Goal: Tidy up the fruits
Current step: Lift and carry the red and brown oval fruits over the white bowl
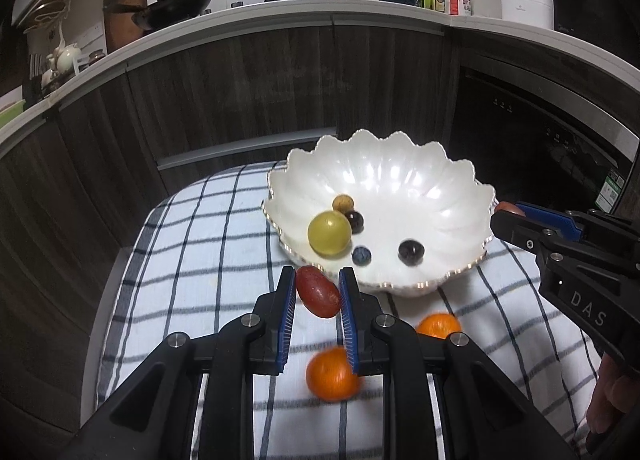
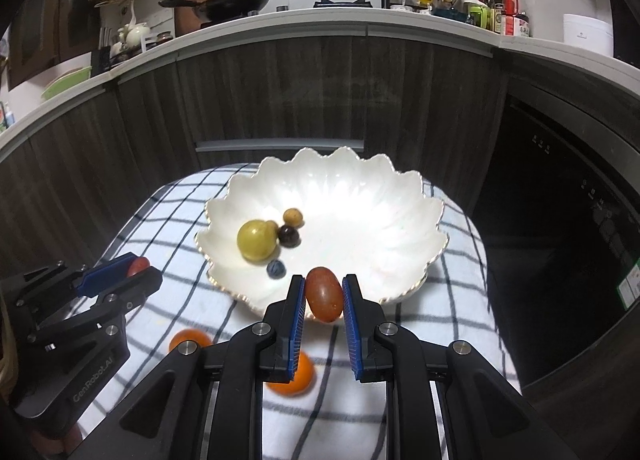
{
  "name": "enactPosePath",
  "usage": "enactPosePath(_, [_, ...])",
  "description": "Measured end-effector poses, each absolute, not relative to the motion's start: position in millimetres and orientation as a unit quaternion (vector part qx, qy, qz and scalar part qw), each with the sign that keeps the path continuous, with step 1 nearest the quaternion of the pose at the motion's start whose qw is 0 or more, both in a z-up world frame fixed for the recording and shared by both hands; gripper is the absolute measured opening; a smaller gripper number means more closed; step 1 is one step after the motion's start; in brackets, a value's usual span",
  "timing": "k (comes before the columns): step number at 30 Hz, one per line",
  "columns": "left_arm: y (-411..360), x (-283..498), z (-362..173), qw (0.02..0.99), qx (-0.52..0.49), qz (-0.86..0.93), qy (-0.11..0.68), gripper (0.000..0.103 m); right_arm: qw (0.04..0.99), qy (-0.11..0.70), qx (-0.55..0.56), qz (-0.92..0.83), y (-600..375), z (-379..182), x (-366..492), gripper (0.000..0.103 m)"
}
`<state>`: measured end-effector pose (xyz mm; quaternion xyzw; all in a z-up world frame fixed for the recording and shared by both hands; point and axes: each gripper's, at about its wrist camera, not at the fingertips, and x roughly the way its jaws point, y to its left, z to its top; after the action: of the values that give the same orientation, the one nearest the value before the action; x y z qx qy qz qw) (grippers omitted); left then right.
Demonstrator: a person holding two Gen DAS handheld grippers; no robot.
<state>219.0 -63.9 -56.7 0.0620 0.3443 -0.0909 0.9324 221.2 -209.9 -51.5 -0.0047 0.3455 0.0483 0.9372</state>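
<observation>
A white scalloped bowl stands on a checked cloth and holds a large green fruit and several small dark and brown fruits. My left gripper is shut on a red oval fruit, held just before the bowl's near rim; it shows at the left of the right wrist view. My right gripper is shut on another red oval fruit over the bowl's near edge. Two oranges lie on the cloth below the grippers.
The checked cloth covers a small table with edges near on all sides. Dark cabinet fronts and a dark appliance stand behind. The counter above carries a wok and bottles.
</observation>
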Motion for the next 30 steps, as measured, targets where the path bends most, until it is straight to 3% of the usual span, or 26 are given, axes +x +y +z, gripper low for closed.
enactPosePath(30, [-81, 321, -48, 0.936, 0.047, -0.089, 0.338, 0.023, 0.943, 0.333, 0.003, 0.021, -243, -43, 320, 0.020])
